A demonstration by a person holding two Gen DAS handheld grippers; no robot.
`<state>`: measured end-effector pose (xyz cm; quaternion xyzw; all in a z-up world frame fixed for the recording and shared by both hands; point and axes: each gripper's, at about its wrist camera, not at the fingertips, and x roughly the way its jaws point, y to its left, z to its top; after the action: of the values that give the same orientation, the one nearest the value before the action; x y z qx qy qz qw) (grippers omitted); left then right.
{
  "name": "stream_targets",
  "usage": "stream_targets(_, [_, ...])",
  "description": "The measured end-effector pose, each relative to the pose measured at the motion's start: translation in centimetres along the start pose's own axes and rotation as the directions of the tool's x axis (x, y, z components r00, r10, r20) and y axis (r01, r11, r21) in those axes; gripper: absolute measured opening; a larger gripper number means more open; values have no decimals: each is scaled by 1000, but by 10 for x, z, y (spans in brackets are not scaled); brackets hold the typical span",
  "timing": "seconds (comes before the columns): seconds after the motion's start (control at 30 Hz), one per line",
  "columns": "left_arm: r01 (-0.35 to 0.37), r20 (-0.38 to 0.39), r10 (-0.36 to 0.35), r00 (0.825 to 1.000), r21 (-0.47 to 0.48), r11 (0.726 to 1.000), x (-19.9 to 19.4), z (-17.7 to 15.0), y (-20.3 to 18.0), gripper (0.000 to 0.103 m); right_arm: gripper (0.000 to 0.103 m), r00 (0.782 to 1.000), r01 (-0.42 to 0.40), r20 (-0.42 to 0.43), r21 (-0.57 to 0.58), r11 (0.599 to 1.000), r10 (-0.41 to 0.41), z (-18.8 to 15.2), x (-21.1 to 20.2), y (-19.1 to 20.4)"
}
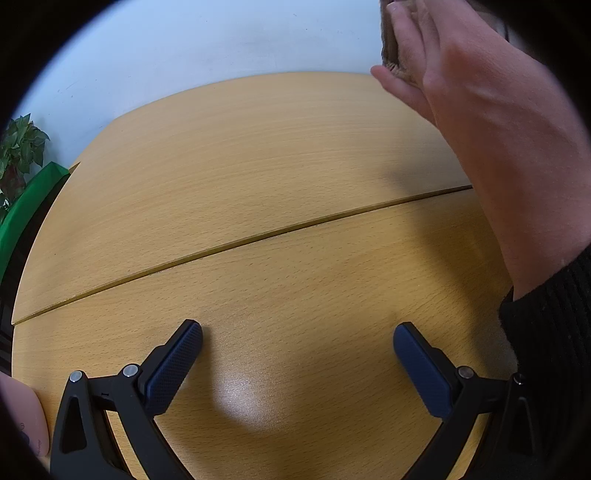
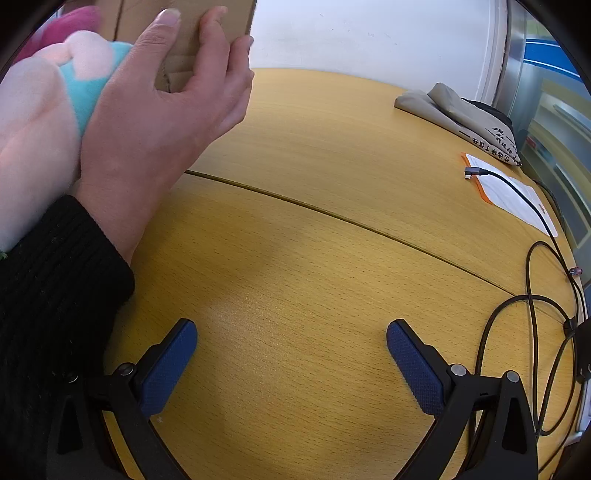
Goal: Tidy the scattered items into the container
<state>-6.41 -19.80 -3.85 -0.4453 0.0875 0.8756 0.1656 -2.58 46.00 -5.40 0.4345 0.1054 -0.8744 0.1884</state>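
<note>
A bare hand [image 2: 155, 103] holds a brown cardboard box [image 2: 192, 33] at the upper left of the right wrist view. A pink and turquoise plush toy [image 2: 70, 85] presses against that hand's wrist, with another pink plush [image 2: 70, 22] behind it. In the left wrist view the same hand [image 1: 480, 110] grips the box's edge [image 1: 391, 48] at the upper right. My left gripper [image 1: 297, 341] is open and empty over the wooden table [image 1: 258, 184]. My right gripper [image 2: 291, 341] is open and empty over the table [image 2: 314, 258].
A grey folded cloth bag [image 2: 461, 114], a white and orange paper [image 2: 513, 192] and black cables [image 2: 535, 295] lie at the right of the table. A seam [image 2: 332, 214] crosses the tabletop. A green plant [image 1: 22, 147] and a green edge [image 1: 29, 206] stand at the left.
</note>
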Motion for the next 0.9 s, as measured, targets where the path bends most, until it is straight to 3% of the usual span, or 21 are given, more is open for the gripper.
stream_targets(0.9, [0,0,0,1000,0,1000,-3,-1,1,103,103,1000,0,0,0,1000,0,0,0,-1])
